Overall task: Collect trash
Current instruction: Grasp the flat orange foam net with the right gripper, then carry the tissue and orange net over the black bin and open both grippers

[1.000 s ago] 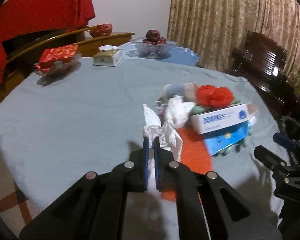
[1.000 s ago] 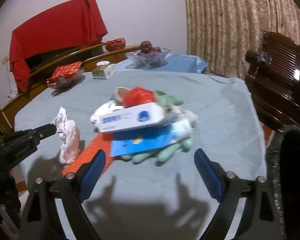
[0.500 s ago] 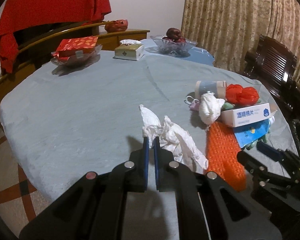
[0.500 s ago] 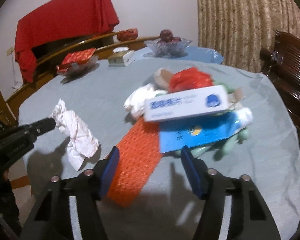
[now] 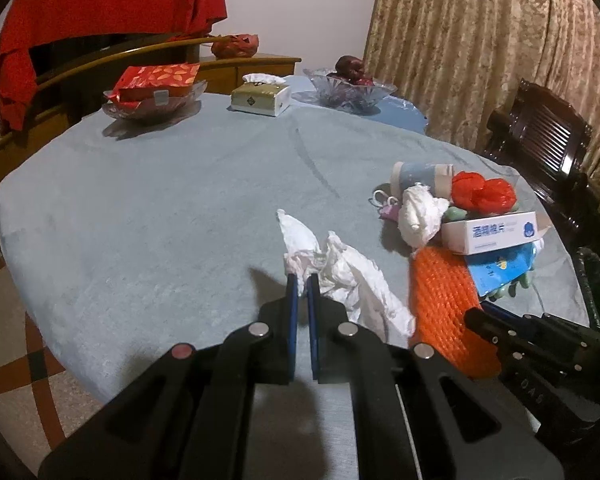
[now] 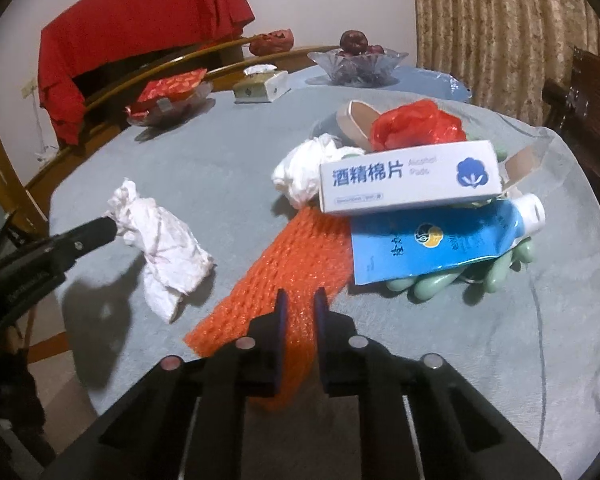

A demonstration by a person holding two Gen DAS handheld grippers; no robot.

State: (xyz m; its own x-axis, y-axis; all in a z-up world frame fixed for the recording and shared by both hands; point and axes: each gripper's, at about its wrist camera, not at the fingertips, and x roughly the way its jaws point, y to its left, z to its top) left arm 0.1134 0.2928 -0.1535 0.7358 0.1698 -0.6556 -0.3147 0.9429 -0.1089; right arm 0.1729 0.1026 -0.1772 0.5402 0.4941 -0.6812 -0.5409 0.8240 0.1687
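The right gripper (image 6: 299,298) is clenched on the near end of the orange foam net (image 6: 284,264), the left gripper (image 5: 302,280) pinches a crumpled tissue (image 5: 340,276), and beyond lies the trash pile with its white box (image 6: 410,178) on the table (image 5: 160,208).

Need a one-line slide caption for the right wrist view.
Right gripper clamps the orange foam net beside the trash pile; left gripper holds a crumpled tissue.

White box (image 6: 410,178) reads "酒精棉片" and, faintly, "Alcohol Pads".
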